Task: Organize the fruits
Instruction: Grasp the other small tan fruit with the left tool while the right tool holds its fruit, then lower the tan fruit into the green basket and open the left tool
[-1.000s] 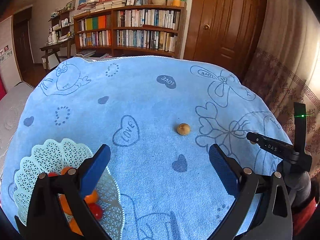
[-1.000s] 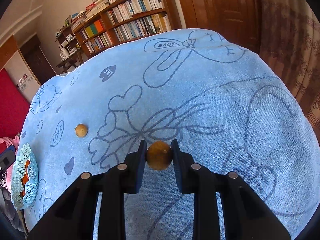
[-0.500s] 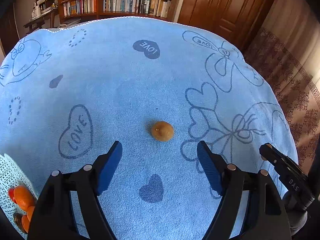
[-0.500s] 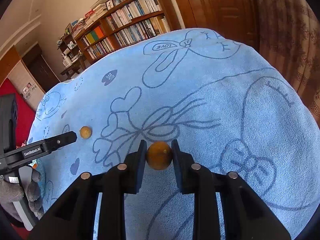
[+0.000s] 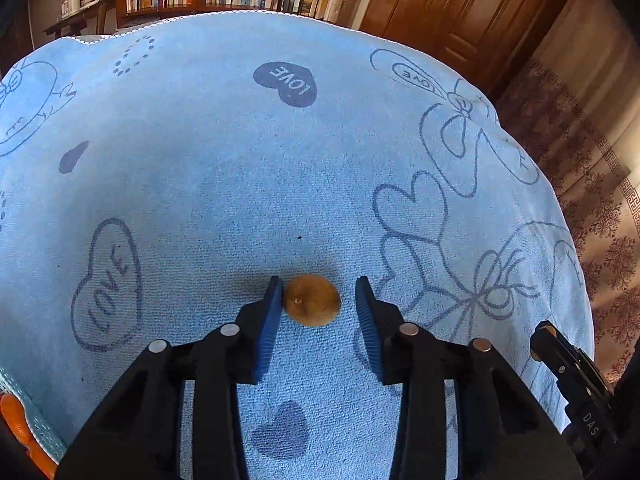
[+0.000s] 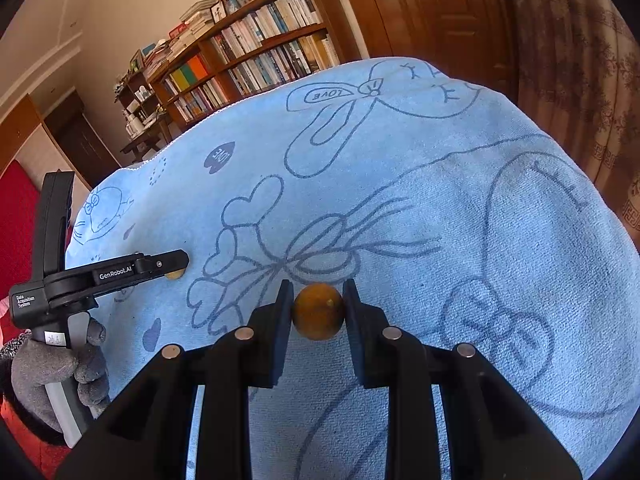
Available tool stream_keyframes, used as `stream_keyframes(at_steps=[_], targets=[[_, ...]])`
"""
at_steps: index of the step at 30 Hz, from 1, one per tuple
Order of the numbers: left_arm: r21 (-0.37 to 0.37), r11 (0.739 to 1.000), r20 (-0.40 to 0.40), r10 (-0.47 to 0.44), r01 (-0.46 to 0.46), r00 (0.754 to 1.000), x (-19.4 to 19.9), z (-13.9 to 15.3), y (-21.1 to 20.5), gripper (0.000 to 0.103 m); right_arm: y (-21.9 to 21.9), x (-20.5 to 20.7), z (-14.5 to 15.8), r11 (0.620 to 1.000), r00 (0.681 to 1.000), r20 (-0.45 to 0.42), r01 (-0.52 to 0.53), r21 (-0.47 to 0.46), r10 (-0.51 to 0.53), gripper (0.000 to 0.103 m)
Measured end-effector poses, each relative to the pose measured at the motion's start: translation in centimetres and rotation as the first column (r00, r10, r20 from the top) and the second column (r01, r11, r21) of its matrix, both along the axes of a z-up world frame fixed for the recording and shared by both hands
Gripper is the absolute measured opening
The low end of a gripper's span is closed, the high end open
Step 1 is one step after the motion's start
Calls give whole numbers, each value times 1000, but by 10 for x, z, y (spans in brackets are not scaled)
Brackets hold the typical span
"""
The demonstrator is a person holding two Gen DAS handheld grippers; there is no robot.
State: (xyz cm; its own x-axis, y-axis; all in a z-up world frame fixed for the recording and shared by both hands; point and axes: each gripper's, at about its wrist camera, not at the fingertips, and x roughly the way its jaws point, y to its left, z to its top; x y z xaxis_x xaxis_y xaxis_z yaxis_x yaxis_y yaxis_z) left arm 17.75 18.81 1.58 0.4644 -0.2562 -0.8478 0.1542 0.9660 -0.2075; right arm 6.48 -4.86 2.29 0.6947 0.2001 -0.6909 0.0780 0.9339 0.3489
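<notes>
- The left gripper (image 5: pixel 318 306) sits low over the blue towel (image 5: pixel 224 168), its jaws partly open around a small brown fruit (image 5: pixel 313 300). The left pad touches the fruit; the right pad stands apart from it, so nothing is gripped yet.
- The right gripper (image 6: pixel 318 310) is closed on a second, rounder brown fruit (image 6: pixel 319 317), pinched between both pads. It appears to hang above the cloth, though the height is hard to judge.
- The step in hand looks like the left-side pick — with the right side's fruit already secured.
- Next, I judge, the left jaws need to close evenly so the fruit is not nudged to the right, then lift clear.
- Both fruits presumably go to the white lattice basket (image 5: pixel 38 426), which is cut off at the near left edge of the left view with an orange fruit (image 5: pixel 14 420) showing beside it.
- From the right view, the left gripper's body covers most of its fruit, leaving only a sliver visible.
- A gloved hand (image 6: pixel 52 364) holds that gripper's handle at the near left.
- What kind of fruit these are cannot be told.
</notes>
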Motion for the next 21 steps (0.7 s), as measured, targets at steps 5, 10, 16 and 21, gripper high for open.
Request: stream_keyframes(at_steps=[5, 10, 16, 21], targets=[[6, 1000, 19, 13, -13, 1000, -6, 2, 3, 30, 0, -2, 1, 1000, 1000, 7, 3, 3, -3, 26], [16, 1000, 94, 3, -4, 996, -24, 26, 4, 30, -1, -2, 1, 1000, 1000, 14, 7, 5, -7, 26], [8, 1000, 175, -6, 4, 985, -52, 59, 15, 30, -4, -5, 4, 1000, 1000, 27, 10, 4, -10, 26], [-9, 1000, 215, 30, -29, 976, -75, 76, 41, 30, -4, -7, 6, 1000, 999, 35, 11, 3, -11, 26]])
